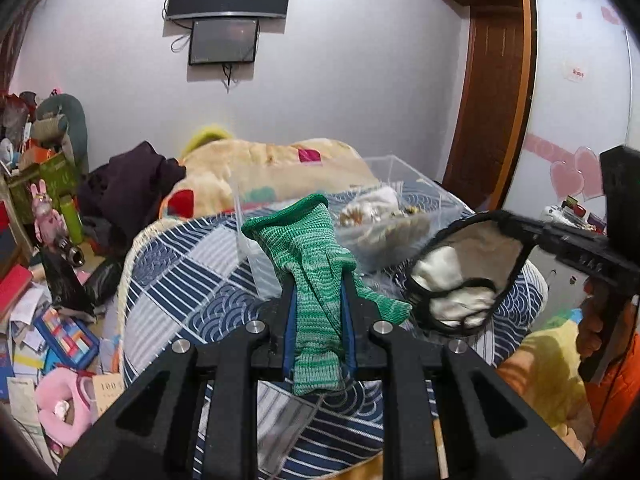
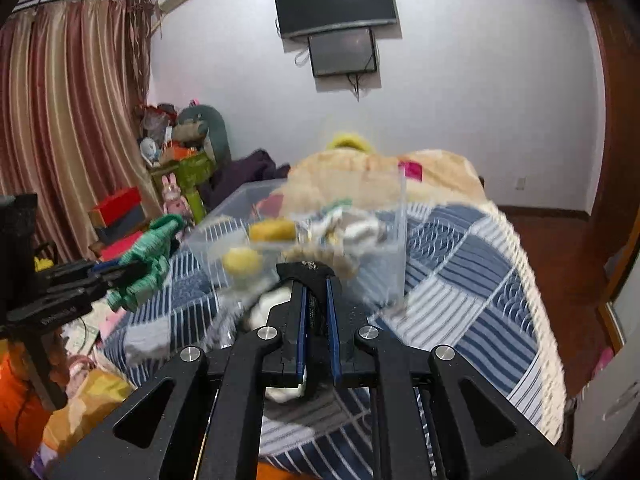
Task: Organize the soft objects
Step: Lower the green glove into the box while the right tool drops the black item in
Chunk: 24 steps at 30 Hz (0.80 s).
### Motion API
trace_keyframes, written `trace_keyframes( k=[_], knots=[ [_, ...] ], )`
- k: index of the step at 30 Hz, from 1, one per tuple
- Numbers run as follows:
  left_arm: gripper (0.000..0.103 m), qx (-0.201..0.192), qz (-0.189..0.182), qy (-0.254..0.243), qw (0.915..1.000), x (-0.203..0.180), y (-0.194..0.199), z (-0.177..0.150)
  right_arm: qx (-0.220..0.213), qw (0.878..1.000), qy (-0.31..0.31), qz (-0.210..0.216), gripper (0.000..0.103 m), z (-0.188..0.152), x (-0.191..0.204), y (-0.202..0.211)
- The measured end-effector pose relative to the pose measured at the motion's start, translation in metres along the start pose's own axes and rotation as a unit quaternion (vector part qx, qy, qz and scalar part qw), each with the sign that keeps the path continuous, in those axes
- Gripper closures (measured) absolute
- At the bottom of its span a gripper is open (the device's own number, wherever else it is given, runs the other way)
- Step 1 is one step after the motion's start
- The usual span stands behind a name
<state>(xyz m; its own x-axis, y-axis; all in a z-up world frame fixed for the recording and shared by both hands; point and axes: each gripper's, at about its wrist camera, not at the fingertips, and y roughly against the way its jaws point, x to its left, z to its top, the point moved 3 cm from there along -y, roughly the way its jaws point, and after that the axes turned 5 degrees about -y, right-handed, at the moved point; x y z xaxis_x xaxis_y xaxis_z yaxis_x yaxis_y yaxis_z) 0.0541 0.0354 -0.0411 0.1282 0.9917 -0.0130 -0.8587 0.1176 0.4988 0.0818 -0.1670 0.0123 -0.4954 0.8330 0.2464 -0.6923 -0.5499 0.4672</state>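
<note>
Carry step: my left gripper point(image 1: 318, 296) clamps a green knitted glove point(image 1: 316, 264); my right gripper point(image 2: 316, 300) clamps a black-trimmed white cloth piece point(image 1: 460, 276). Next: release both into the clear plastic box point(image 2: 396, 240).

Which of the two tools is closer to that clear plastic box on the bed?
Right, though not by much. The right tool, gripping a black-and-white cloth, is right at the clear box's near wall. The left tool, gripping a green glove, sits slightly back, off to its side.
</note>
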Motion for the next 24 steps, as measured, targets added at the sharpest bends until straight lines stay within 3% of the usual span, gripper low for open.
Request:
trace_keyframes(
  k=[8, 14, 20, 24],
  knots=[
    [0.084, -0.025, 0.012, -0.007, 0.9996, 0.008, -0.004, 0.028, -0.069, 0.997, 0.032, 0.003, 0.095, 0.048, 0.019, 0.019],
    [0.084, -0.030, 0.018, -0.015, 0.9993, 0.015, -0.021, 0.049, -0.100, 0.994, 0.043, -0.015, 0.095, 0.081, 0.029, 0.003],
    [0.084, -0.014, 0.021, -0.014, 0.9996, 0.021, -0.054, 0.060, -0.081, 0.996, 0.036, -0.022, 0.095, 0.093, 0.033, -0.038],
    [0.084, 0.010, 0.023, -0.012, 0.9996, 0.025, -0.081, 0.059, -0.036, 0.998, 0.034, -0.025, 0.095, 0.086, 0.032, -0.075]
  ],
)
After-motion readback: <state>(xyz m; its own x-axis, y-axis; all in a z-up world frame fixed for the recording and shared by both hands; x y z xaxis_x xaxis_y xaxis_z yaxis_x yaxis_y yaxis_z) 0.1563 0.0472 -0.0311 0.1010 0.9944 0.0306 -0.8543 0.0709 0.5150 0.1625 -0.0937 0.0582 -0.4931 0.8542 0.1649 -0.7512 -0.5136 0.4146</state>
